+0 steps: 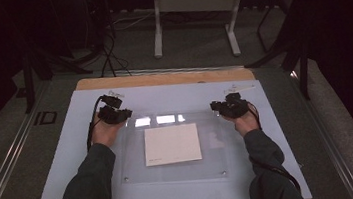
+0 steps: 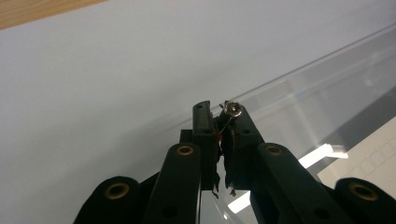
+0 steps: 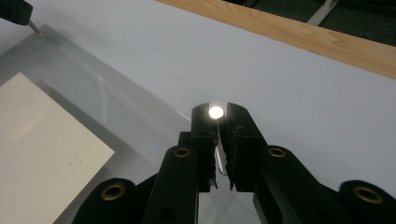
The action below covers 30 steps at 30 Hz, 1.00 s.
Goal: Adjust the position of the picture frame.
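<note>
A clear acrylic plate (image 1: 210, 151) lies on a pale blue board (image 1: 70, 157), with a cream sheet of paper (image 1: 172, 144) under it. My left gripper (image 1: 127, 114) sits at the plate's far left corner. Its jaws are shut on a small silver screw (image 2: 232, 109), over the plate's edge (image 2: 299, 74). My right gripper (image 1: 214, 106) is at the far right corner, shut on a shiny round-headed screw (image 3: 215, 112). The right gripper view also shows the plate (image 3: 93, 88), the paper (image 3: 42, 149) and, far off, the left gripper (image 3: 16, 10).
Small screws sit in the plate's near left corner (image 1: 126, 178) and near right corner (image 1: 223, 173). The board rests on a wooden table (image 1: 162, 78) whose far edge lies just beyond both grippers. Behind the table, a desk frame (image 1: 194, 7) and cables (image 1: 108, 52) are on the floor.
</note>
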Motion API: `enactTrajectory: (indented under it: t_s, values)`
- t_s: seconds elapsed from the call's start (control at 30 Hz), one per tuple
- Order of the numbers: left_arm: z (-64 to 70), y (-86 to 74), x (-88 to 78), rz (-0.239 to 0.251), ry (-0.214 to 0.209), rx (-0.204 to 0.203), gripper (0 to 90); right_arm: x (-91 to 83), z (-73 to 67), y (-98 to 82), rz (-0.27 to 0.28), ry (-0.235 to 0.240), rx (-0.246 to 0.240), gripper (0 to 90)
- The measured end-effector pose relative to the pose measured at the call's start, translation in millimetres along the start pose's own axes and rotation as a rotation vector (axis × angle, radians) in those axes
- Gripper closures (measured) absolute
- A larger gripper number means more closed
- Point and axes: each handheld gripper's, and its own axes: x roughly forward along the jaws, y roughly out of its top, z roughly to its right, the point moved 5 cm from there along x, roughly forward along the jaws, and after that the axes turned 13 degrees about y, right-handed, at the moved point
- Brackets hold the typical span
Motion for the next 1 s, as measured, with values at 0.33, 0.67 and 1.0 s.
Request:
enactTrajectory:
  t_s: [0.33, 0.67, 1.0]
  values:
    - [0.6, 0.4, 1.5, 0.011, 0.010, -0.011, 84.1, 5.3, 6.0, 1.2, -0.004, -0.005, 0.012, 82.6]
    - [5.3, 1.6, 8.2, 0.026, 0.035, -0.021, 84.1, 11.1, 15.6, -2.9, 0.005, -0.021, 0.052, 82.6]
    - [6.7, 0.3, 16.8, 0.017, 0.044, -0.032, 84.4, 17.6, 22.6, -6.4, -0.006, -0.036, 0.070, 82.9]
